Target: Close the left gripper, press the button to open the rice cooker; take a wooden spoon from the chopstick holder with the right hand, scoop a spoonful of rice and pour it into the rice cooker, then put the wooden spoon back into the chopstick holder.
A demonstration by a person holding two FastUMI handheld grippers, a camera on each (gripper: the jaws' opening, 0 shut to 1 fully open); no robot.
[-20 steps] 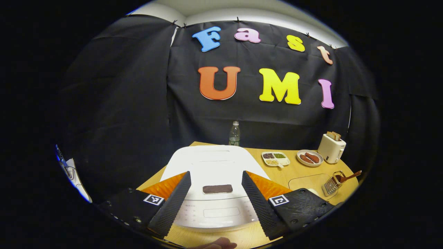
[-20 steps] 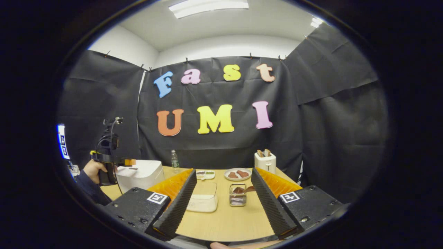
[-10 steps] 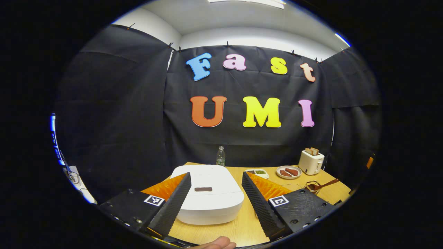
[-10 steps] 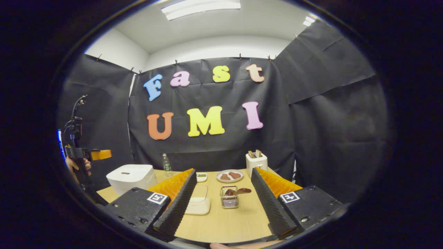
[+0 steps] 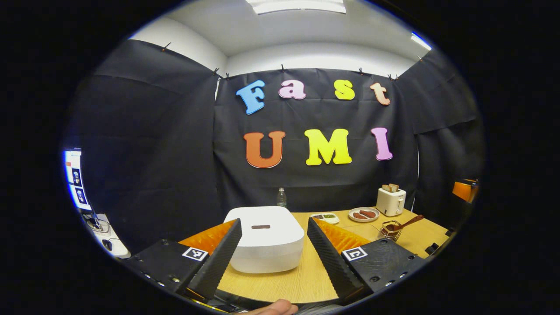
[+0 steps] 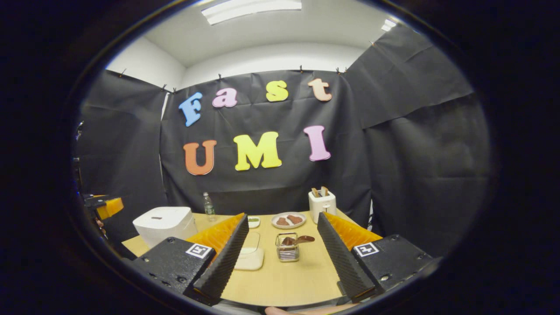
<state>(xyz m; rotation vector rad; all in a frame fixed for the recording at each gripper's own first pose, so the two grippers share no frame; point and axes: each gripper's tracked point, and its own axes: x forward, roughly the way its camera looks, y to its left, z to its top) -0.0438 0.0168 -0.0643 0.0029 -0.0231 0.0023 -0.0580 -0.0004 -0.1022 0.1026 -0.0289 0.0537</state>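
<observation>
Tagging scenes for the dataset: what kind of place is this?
Likely a staged kitchen set in a recording booth: a wooden table carries a rice cooker, toaster and plate of food, hemmed by black cloth walls.

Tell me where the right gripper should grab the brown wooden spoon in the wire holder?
Probably by the handle. The brown wooden spoon lies tilted across the wire chopstick holder, its end poking out past the rim toward the right. The open right gripper could come from above on that side, closing its fingers across the free end.
</observation>
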